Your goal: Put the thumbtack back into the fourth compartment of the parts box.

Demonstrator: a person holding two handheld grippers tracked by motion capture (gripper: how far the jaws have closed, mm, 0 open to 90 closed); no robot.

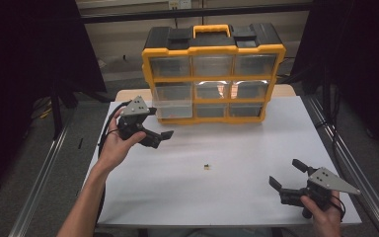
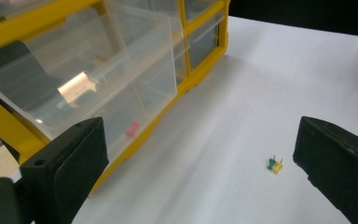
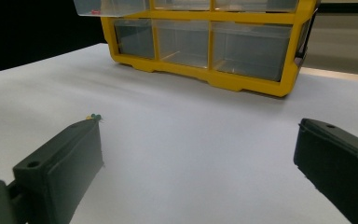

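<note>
Two push pins [image 2: 275,164], green and yellow, lie ahead of the left gripper's [image 1: 164,136] wide-open, empty jaws: featherweight, hard, sharp-tipped, likely best pinched by the plastic heads.

The high view looks down from the near side, while both gripper views sit low over the table [image 1: 237,197], sharing the far yellow organizer [image 1: 212,74] and the pushpins [image 2: 275,164].

pushpins [image 2: 275,164] | green, yellow | touching | on table, apart from organizer
</note>
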